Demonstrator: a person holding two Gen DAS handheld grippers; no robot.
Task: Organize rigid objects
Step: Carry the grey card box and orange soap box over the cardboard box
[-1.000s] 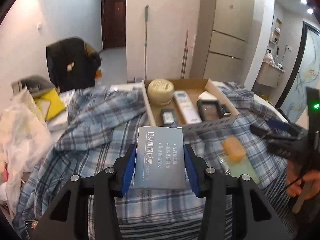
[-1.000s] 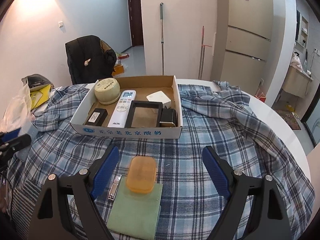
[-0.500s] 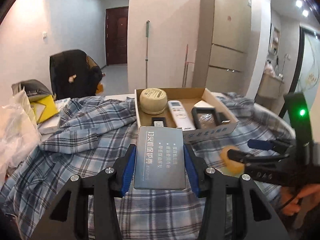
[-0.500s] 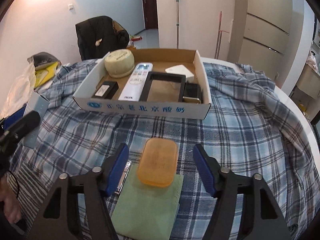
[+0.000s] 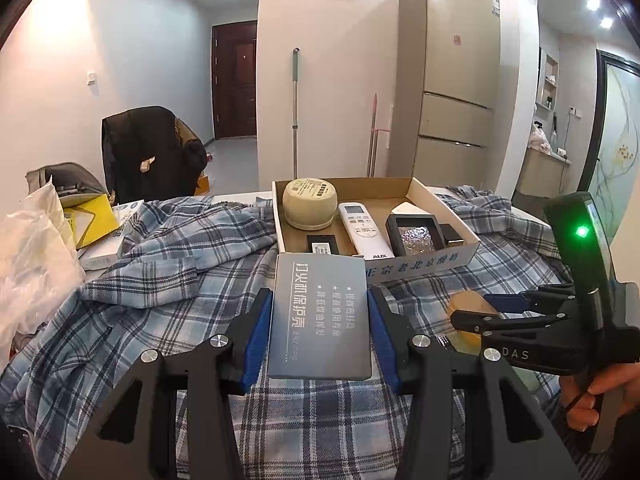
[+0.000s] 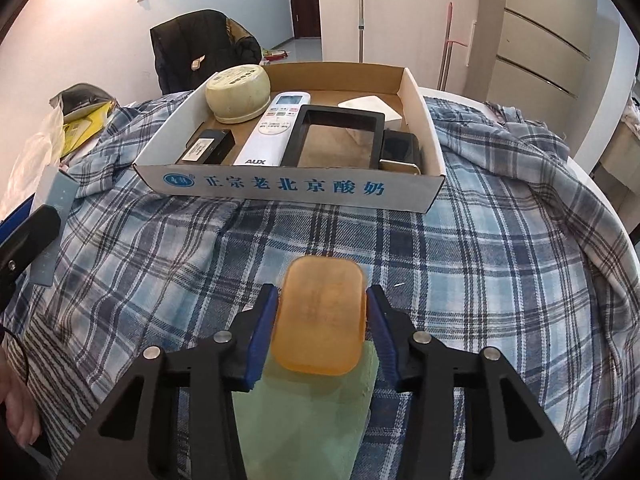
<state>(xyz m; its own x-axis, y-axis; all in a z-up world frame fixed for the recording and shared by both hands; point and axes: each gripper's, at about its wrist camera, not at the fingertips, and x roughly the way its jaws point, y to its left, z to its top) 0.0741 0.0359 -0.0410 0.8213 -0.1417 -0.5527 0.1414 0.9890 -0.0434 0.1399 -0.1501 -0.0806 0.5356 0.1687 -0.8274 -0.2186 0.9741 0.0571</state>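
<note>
My left gripper is shut on a flat grey box with white print and holds it above the plaid cloth, in front of the cardboard tray. My right gripper is shut on an orange soap-like case that lies on a green cloth pad. The tray holds a cream round tin, a white remote, a black frame and small black boxes. In the left wrist view the right gripper is at the right.
A blue plaid shirt covers the round table. A plastic bag and yellow items lie at the left. A chair with a black jacket stands behind. A fridge is at the back.
My right gripper moved forward and down and closed its fingers onto the orange case. My left gripper kept its hold on the grey box and rose and tilted slightly.
</note>
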